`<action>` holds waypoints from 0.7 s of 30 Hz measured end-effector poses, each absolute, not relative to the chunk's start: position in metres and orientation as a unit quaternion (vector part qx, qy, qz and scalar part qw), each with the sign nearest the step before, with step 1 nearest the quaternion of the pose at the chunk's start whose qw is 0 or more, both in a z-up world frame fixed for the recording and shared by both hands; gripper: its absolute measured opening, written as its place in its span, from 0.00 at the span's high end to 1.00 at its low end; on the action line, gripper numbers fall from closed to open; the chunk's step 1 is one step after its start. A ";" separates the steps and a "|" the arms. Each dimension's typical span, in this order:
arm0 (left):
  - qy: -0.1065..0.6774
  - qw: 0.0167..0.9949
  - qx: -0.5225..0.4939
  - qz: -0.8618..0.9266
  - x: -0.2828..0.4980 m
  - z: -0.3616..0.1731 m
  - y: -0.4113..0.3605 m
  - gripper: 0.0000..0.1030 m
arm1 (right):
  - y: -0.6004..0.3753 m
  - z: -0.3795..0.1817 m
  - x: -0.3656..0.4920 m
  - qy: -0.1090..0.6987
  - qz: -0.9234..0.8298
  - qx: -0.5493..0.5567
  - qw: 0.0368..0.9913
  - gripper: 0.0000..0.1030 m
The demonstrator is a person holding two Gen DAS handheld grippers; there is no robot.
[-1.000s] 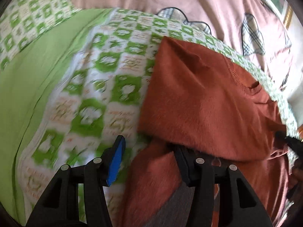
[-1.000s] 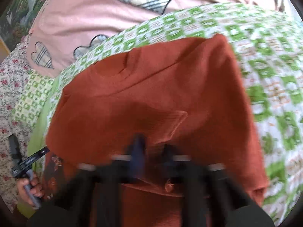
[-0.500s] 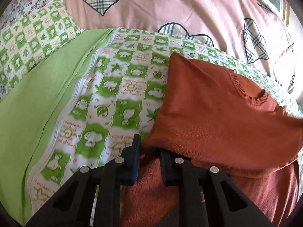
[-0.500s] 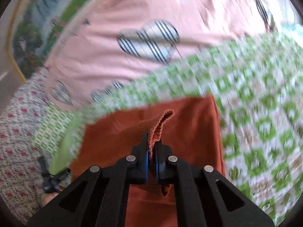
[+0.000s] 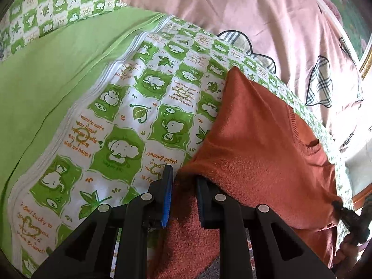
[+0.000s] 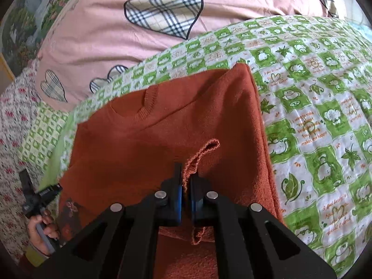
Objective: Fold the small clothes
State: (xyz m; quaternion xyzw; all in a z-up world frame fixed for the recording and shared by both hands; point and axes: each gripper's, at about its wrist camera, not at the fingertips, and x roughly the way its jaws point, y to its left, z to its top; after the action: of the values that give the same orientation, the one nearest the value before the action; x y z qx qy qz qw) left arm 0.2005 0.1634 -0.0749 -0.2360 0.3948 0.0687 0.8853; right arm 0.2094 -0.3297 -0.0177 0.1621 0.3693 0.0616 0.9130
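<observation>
A rust-orange knitted sweater [image 5: 255, 139] lies folded on the bed, its neckline [image 6: 144, 109] toward the far side. My left gripper [image 5: 184, 181] is shut on the thick near-left edge of the sweater, with fabric filling the gap between its fingers. In the right wrist view this gripper [image 6: 34, 195] shows small at the far left, held by a hand [image 6: 41, 230]. My right gripper [image 6: 186, 174] is shut on a thin strip of the sweater's edge, which sticks up above its fingertips. It appears at the right edge of the left wrist view [image 5: 348, 218].
The sweater rests on a green-and-white checked quilt [image 5: 139, 116] with cartoon prints. A plain green sheet [image 5: 46, 81] lies to the left. A pink cover with plaid hearts [image 6: 162, 18] rises behind, and a floral sheet [image 6: 11, 116] lies at the far left.
The left gripper's jaws went from wide apart to closed on the sweater's edge. The right gripper kept its hold on the strip while its view swung up and back down.
</observation>
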 end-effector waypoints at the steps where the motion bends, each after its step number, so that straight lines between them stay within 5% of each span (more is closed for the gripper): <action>1: 0.396 0.885 -0.236 0.069 0.202 -0.075 0.164 0.79 | -0.329 -0.022 0.212 0.379 0.057 0.158 0.910 0.94; 11: 0.412 0.894 -0.172 -0.024 0.179 -0.041 0.151 0.71 | -0.349 -0.001 0.198 0.363 0.057 0.167 0.915 0.87; 13: 0.404 0.902 -0.150 -0.039 0.185 -0.026 0.141 0.63 | -0.352 0.008 0.206 0.360 0.067 0.166 0.916 0.87; 15: 0.401 0.908 -0.114 -0.046 0.205 -0.010 0.127 0.43 | -0.348 0.020 0.223 0.359 0.079 0.137 0.920 0.87; 21: 0.404 0.908 -0.008 -0.109 0.302 0.019 0.083 0.36 | -0.338 0.050 0.302 0.365 0.142 0.064 0.918 0.80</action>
State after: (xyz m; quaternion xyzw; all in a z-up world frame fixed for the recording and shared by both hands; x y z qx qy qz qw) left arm 0.3025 0.0826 0.0192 -0.0081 0.4040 -0.1088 0.9082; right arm 0.3017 -0.3381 0.0504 0.0637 0.3649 0.1418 0.9180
